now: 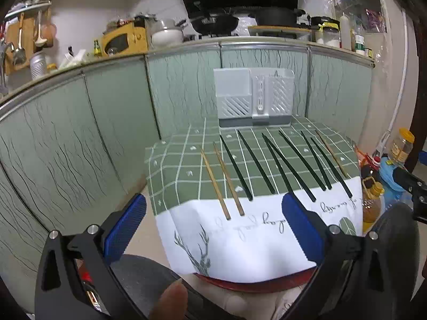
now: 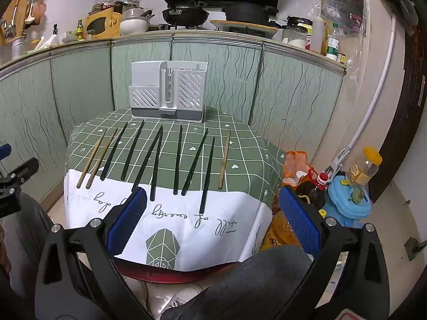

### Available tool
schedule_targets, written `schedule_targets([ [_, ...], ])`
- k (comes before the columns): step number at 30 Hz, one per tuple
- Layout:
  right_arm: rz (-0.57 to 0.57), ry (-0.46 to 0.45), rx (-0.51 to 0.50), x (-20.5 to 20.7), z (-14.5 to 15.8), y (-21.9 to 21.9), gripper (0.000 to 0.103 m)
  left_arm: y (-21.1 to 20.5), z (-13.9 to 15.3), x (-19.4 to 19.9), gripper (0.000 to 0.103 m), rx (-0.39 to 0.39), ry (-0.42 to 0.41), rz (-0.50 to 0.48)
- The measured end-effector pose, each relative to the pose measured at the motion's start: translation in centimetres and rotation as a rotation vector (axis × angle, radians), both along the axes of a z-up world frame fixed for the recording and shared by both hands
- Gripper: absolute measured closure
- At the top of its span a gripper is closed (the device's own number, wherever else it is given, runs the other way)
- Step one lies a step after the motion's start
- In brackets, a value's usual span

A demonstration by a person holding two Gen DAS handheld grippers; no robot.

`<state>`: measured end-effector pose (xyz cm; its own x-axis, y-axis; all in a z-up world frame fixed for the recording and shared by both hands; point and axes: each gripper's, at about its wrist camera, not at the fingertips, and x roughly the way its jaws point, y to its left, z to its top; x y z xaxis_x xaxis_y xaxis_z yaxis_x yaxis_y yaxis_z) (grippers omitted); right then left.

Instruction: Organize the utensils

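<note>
Several black chopsticks (image 1: 257, 161) (image 2: 157, 158) lie in a row on a small table under a green checked cloth (image 1: 184, 170) (image 2: 240, 160). Wooden chopsticks flank them: two at the left (image 1: 214, 184) (image 2: 92, 158) and one at the right (image 1: 331, 153) (image 2: 224, 158). A white slotted utensil holder (image 1: 253, 97) (image 2: 169, 93) stands at the table's far edge. My left gripper (image 1: 213, 229) hangs open before the table's near edge, nothing between its blue pads. My right gripper (image 2: 212, 220) is open too, above the near edge, holding nothing.
Green cabinet fronts (image 1: 80, 133) curve behind and left of the table, under a crowded kitchen counter (image 1: 186, 40). Oil bottles (image 2: 317, 186), a blue container (image 2: 349, 202) and a yellow-lidded jar (image 2: 365, 165) crowd the floor at the table's right. The person's knees show below both grippers.
</note>
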<state>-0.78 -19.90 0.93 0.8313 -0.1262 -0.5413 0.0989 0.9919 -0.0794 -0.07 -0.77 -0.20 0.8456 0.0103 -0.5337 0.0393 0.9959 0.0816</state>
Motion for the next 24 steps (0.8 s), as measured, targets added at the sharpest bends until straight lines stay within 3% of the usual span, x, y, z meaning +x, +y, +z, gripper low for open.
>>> schedule_targets([
  [5, 0.0, -0.002, -0.002, -0.1, 0.1, 0.1, 0.008, -0.5, -0.3, 0.1, 0.005, 0.014, 0.028, -0.018],
  [10, 0.003, 0.001, 0.001, -0.1, 0.1, 0.1, 0.008, -0.4, -0.6, 0.0, 0.005, -0.02, 0.028, -0.032],
  [24, 0.024, -0.008, -0.039, -0.1, -0.2, 0.7, 0.008, 0.4, -1.2, -0.1, 0.005, -0.018, 0.021, 0.007],
])
